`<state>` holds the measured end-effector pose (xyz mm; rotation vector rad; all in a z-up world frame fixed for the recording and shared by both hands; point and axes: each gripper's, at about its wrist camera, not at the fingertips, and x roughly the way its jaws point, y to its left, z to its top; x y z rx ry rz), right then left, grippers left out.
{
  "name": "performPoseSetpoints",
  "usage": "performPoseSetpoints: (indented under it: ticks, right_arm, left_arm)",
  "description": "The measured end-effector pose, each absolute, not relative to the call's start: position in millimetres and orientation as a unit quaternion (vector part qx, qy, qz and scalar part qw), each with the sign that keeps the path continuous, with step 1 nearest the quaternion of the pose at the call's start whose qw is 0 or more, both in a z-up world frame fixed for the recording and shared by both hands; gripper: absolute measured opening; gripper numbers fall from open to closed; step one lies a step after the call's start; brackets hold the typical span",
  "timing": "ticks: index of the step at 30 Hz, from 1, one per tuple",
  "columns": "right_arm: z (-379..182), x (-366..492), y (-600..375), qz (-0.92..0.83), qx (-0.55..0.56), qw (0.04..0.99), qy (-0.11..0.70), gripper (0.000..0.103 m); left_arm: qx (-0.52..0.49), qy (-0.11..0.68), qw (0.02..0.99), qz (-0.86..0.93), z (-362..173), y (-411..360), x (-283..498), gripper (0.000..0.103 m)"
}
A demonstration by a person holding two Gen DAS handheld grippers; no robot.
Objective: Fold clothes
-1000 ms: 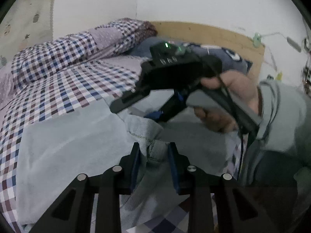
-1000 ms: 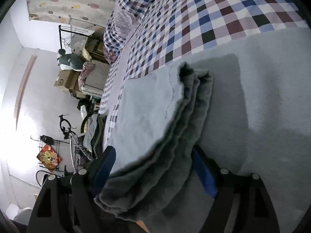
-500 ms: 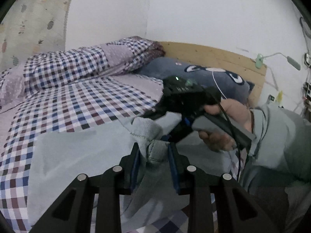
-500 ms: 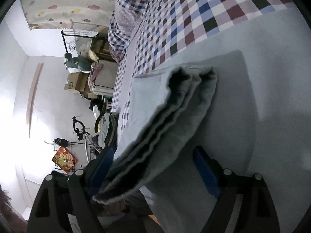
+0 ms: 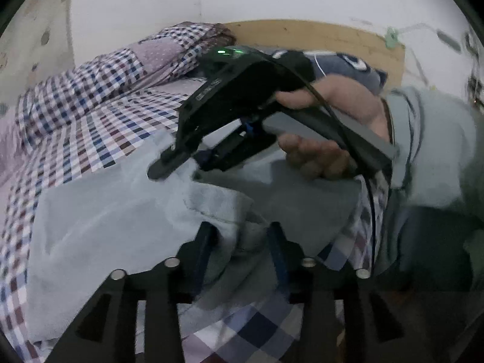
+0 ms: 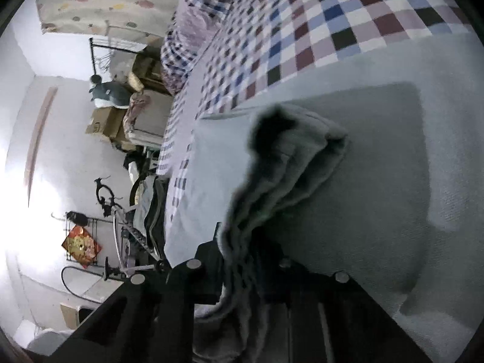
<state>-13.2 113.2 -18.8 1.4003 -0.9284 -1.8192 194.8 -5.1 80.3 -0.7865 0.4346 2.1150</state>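
A pale grey-blue garment (image 5: 99,217) lies spread on the checked bed sheet (image 5: 99,127). My left gripper (image 5: 242,239) is shut on a bunched hem of it near the bed's front edge. Just beyond it, my right gripper (image 5: 178,166), held by a hand (image 5: 332,106), bites into a raised fold of the same cloth. In the right wrist view my right gripper (image 6: 248,257) is shut on several stacked layers of the garment (image 6: 363,181), which bulge out past the fingers and hide the pads.
A folded checked quilt (image 5: 136,66) and a dark pillow (image 5: 348,63) lie against the wooden headboard (image 5: 317,36). A grey sleeve (image 5: 438,145) fills the right side. Beside the bed stand cartons (image 6: 106,121) and a bicycle (image 6: 121,211).
The right gripper, open around the stacked folds before, has closed on them and lifted them a little. The left gripper has kept its hold on the hem.
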Motion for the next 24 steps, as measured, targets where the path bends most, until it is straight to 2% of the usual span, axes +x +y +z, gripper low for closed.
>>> performPoseSetpoints:
  ticks: [2, 5, 10, 17, 24]
  right_arm:
    - [-17.1, -13.5, 114.3, -0.694, 0.530, 0.325, -0.362, 0.016]
    - [-10.9, -12.8, 113.3, -0.695, 0.522, 0.331, -0.368, 0.016]
    - [-7.8, -14.0, 108.8, -0.693, 0.522, 0.335, -0.367, 0.018]
    - [-15.6, -15.8, 110.3, -0.697, 0.536, 0.329, -0.344, 0.018]
    - [16.1, -9.5, 114.9, -0.742, 0.497, 0.333, -0.302, 0.013]
  left_arm:
    - [-0.305, 0.194, 0.404, 0.840, 75.9, 1.4, 199.8, 0.059]
    - [-0.292, 0.228, 0.395, 0.841, 69.3, 10.8, 206.9, 0.063]
    - [-0.279, 0.262, 0.368, 0.847, 60.2, 19.5, 205.7, 0.063]
    - [-0.293, 0.201, 0.373, 0.857, 72.4, 10.2, 186.8, 0.035]
    - [-0.284, 0.148, 0.376, 0.870, 99.5, 7.8, 177.0, 0.030]
